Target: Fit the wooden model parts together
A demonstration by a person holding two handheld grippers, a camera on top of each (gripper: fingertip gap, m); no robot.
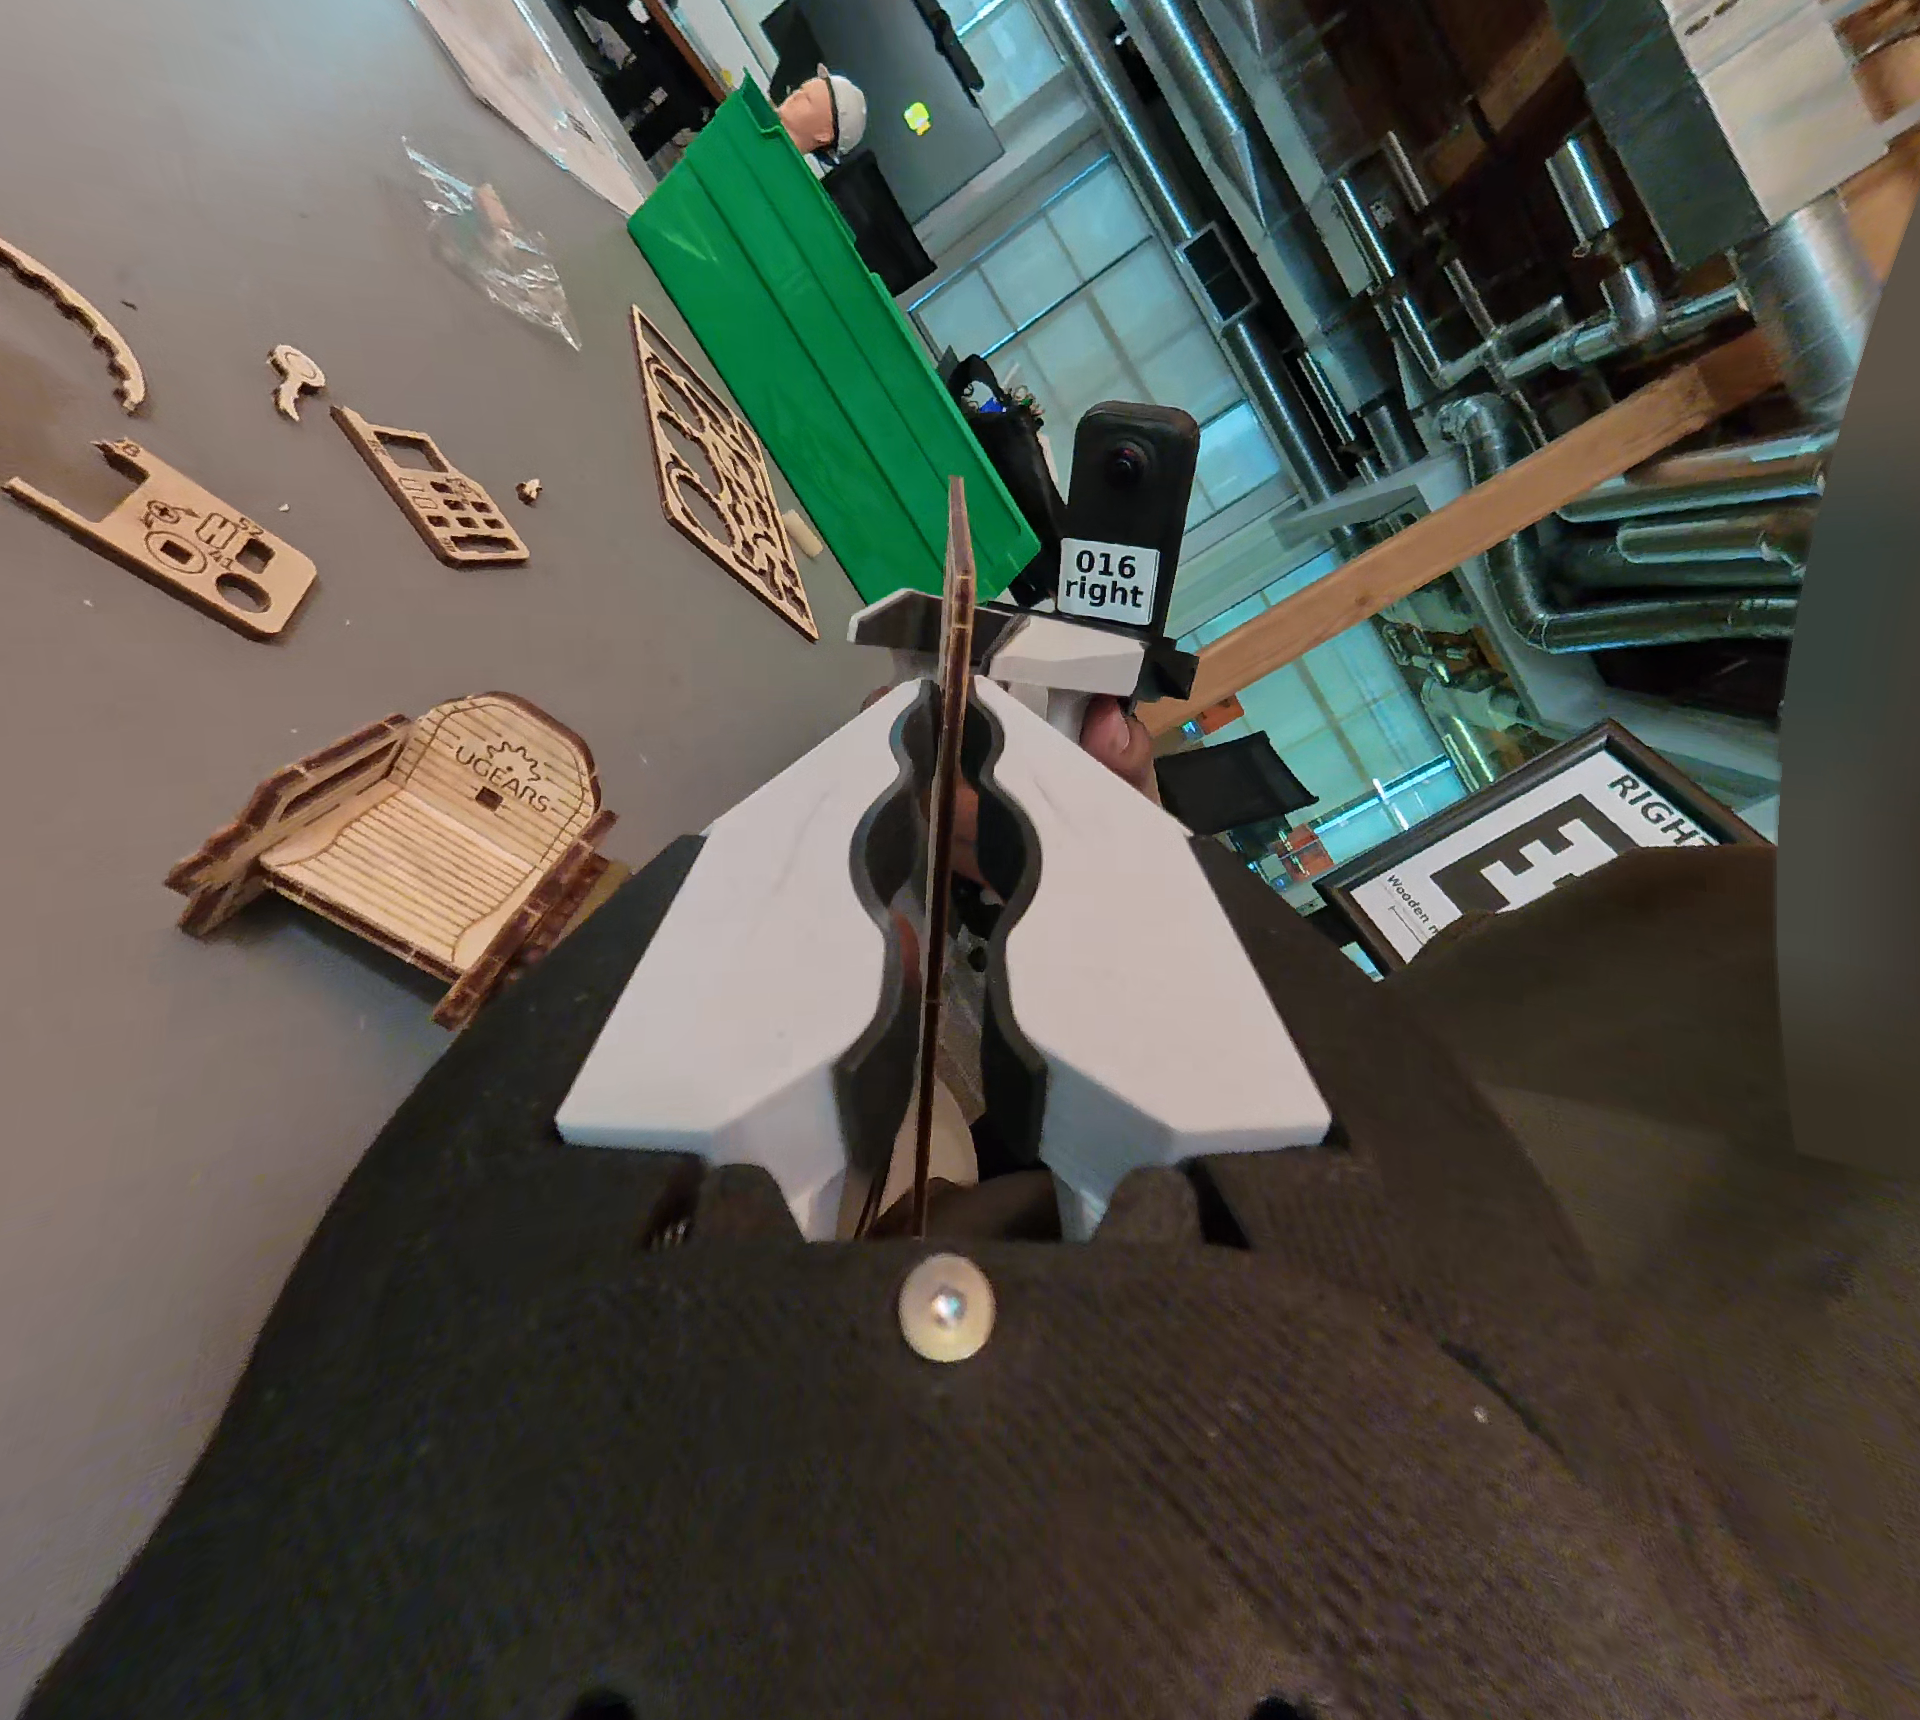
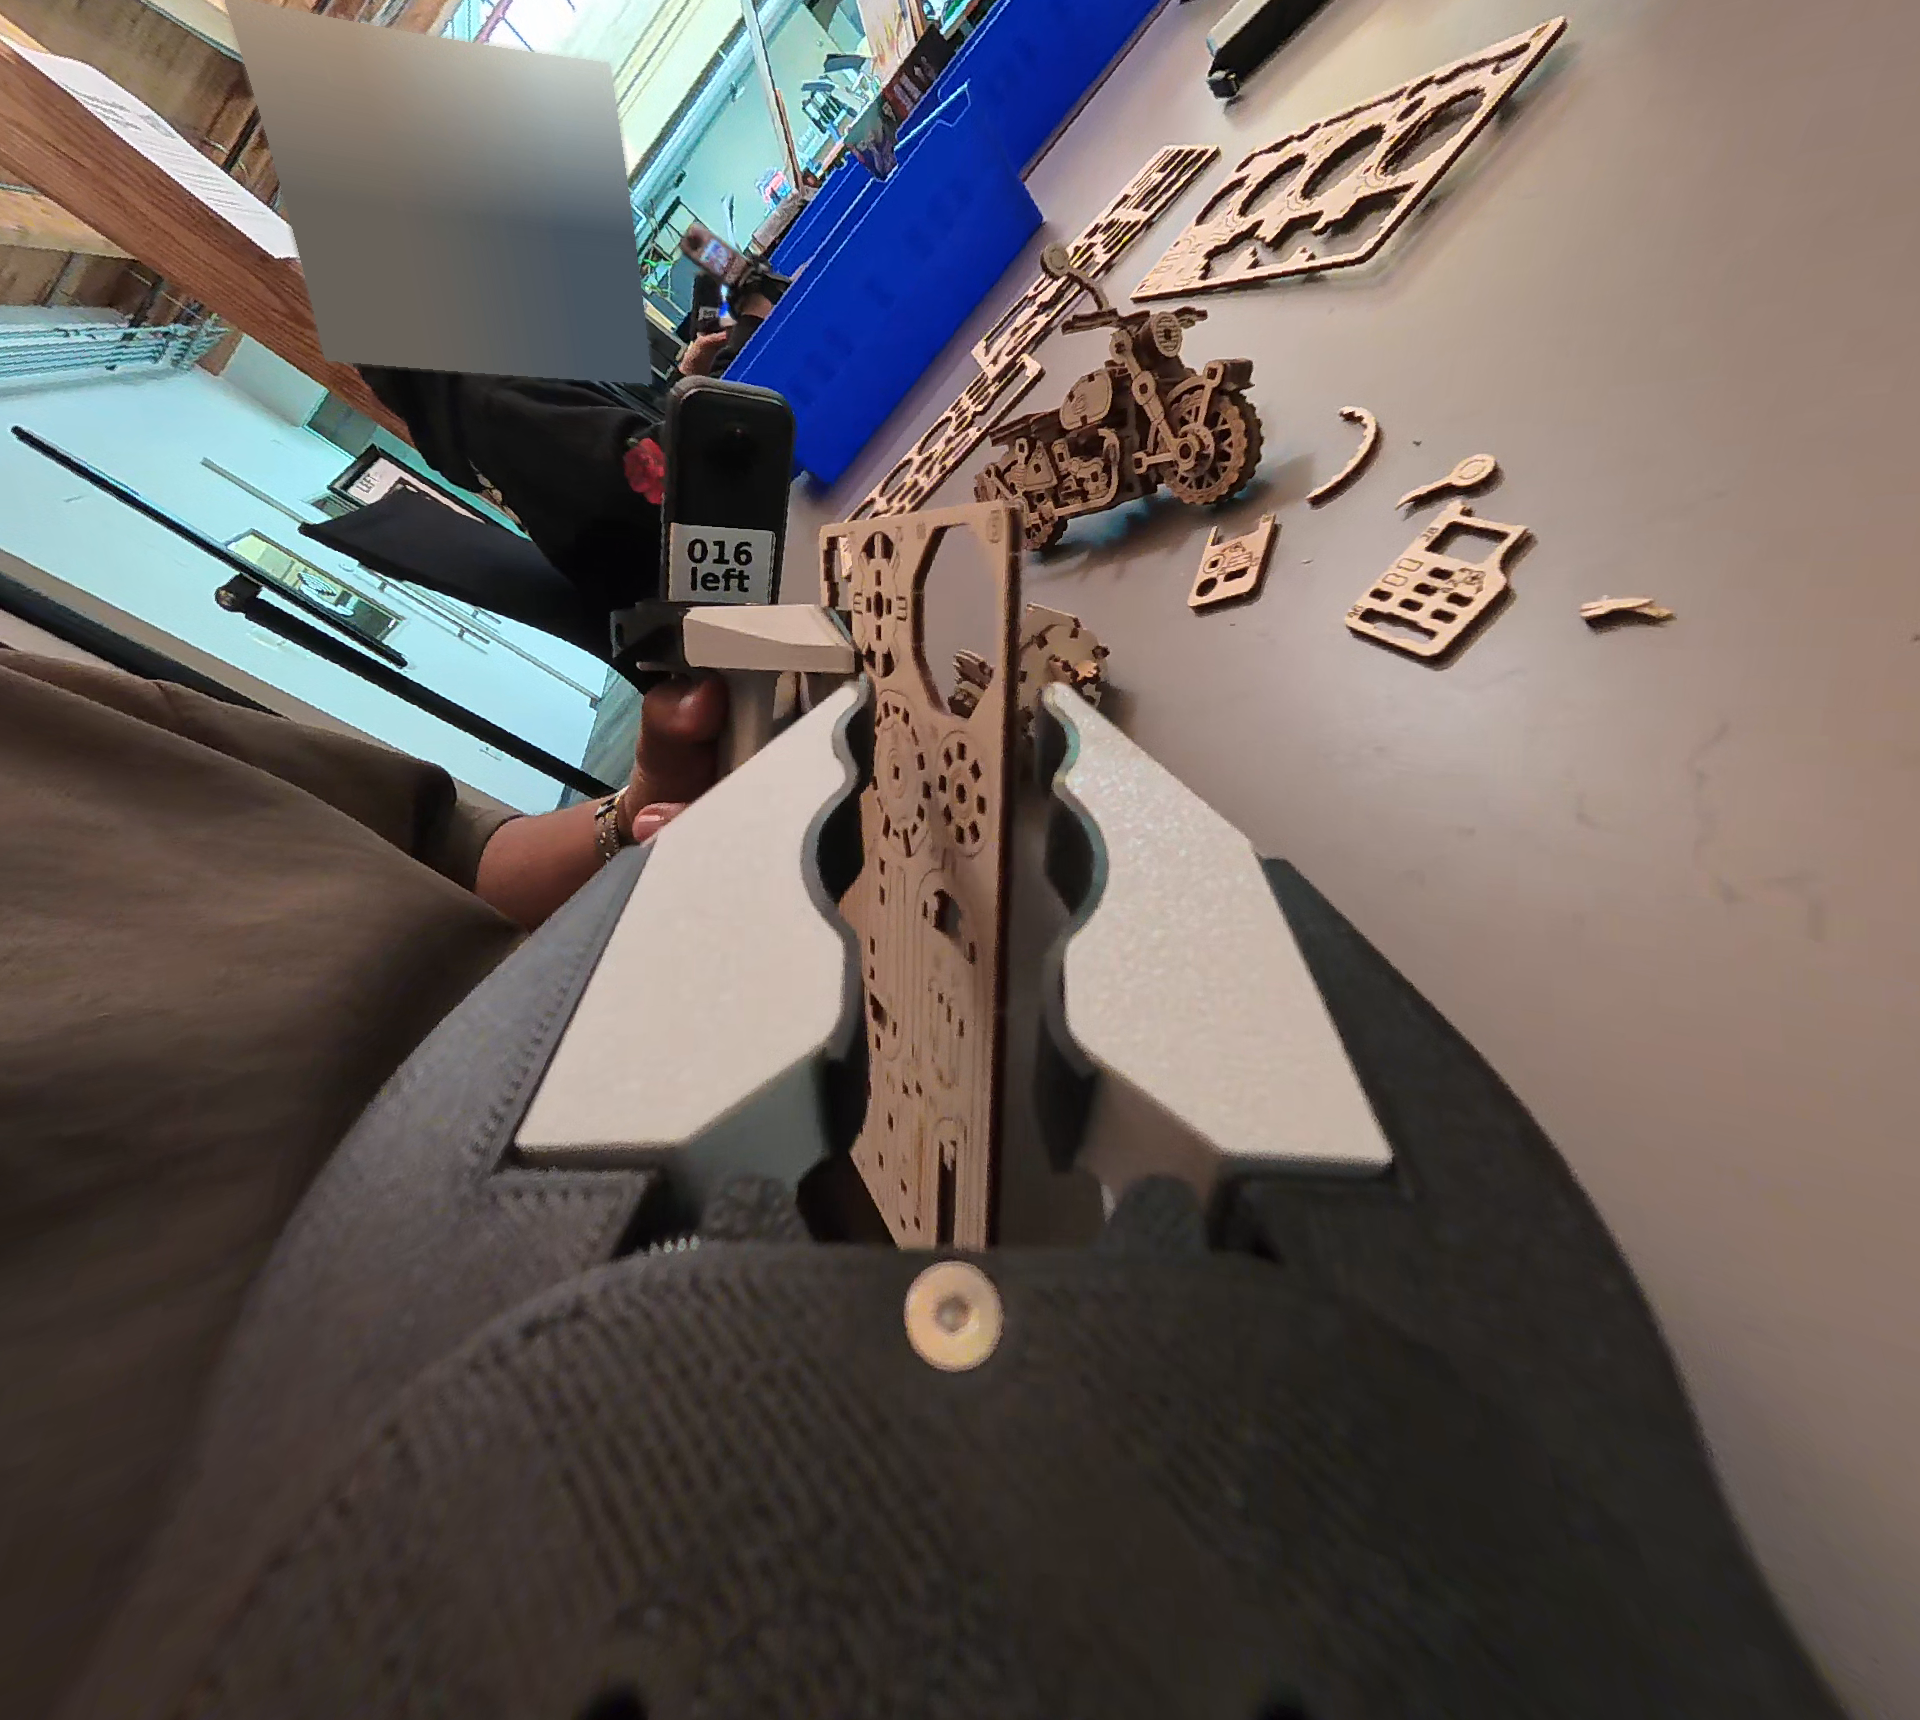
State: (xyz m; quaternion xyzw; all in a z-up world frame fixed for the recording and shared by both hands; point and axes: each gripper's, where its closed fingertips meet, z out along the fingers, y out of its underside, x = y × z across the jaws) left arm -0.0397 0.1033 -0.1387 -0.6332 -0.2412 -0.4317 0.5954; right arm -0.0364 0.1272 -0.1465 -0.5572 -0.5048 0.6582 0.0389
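wooden sheet (image 2: 935, 891): thin pale plywood, laser-cut, with dark burnt edges; matt.
left gripper (image 1: 940, 704): fingers (image 1: 748, 974) of smooth white plastic, matt; body of black plastic with a rough ribbed texture; one shiny metal screw (image 1: 945, 1307) at 6 o'clock.
right gripper (image 2: 951, 704): the same white plastic and rough black body.
table (image 1: 208, 1151): grey, smooth, matt.
bin (image 1: 821, 340): green plastic, a little glossy, at 12 o'clock.
wooden seat (image 1: 416, 839): pale engraved wood, brown edges, at 9 o'clock.
wrapper (image 1: 488, 236): clear crinkled plastic film, shiny.
motorcycle model (image 2: 1132, 434): bare matt wood, at 1 o'clock.
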